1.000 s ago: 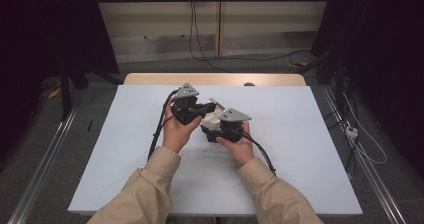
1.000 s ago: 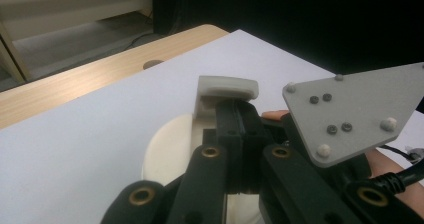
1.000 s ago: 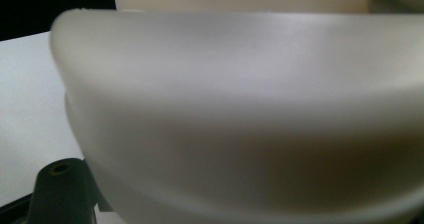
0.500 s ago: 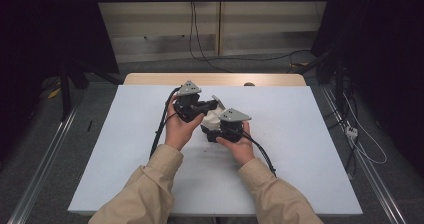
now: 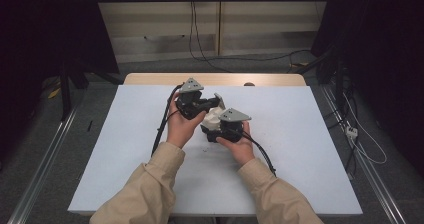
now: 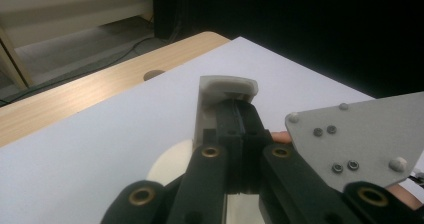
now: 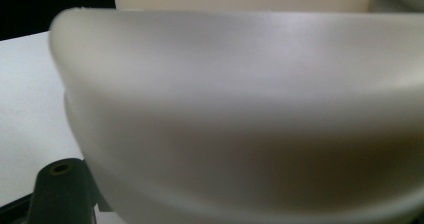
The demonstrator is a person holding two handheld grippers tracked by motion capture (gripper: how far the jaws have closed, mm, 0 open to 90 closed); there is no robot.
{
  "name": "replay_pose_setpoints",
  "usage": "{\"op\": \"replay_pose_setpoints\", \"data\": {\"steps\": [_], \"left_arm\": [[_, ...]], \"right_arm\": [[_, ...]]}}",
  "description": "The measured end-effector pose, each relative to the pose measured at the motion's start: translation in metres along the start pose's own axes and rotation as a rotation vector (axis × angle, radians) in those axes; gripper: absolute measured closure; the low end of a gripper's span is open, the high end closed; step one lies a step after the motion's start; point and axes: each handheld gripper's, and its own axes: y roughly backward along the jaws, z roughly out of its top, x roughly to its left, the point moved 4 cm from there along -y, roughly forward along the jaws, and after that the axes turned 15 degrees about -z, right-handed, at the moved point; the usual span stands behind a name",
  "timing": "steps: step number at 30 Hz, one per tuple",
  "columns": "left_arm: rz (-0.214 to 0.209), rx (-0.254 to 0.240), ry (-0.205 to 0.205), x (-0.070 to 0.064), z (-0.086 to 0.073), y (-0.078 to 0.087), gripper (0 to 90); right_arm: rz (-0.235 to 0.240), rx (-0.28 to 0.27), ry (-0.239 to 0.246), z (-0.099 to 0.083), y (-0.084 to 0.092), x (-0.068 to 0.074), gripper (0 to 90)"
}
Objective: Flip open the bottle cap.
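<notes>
both grippers sit together over the middle of the table (image 5: pixel 125 149), and the white part (image 5: pixel 214 118) is up off the sheet between them. my left gripper (image 6: pixel 239 115) has its jaws closed flat together, with a thin white piece (image 6: pixel 226 86) capping their tips — whether the tips pinch an edge of it or it just rests against them, i cannot tell. the right gripper (image 5: pixel 226 129) is clamped on the white part; from its own camera the part's rounded wall (image 7: pixel 240 114) sits hard up against the lens, so i read that grip as a hold on its lower edge. the risk i see is slip: the wall looks smooth and curved, and a hold on a curved rim can roll or pop free if either hand twists — the part would then drop to the sheet. the two hands are also nearly touching, so any pull in opposite directions could lever the thin piece off the jaws or knock one gripper's grey plate (image 6: pixel 360 134) into the other hand. with the right camera blinded, i would be correcting late.
</notes>
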Motion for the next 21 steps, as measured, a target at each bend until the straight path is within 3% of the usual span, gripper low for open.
{"op": "replay_pose_setpoints", "data": {"steps": [21], "left_arm": [[-0.008,0.003,0.010,0.0052,0.0074,-0.0074,90.0]], "right_arm": [[0.000,0.000,-0.001,0.0000,0.0000,0.0000,18.7]]}}
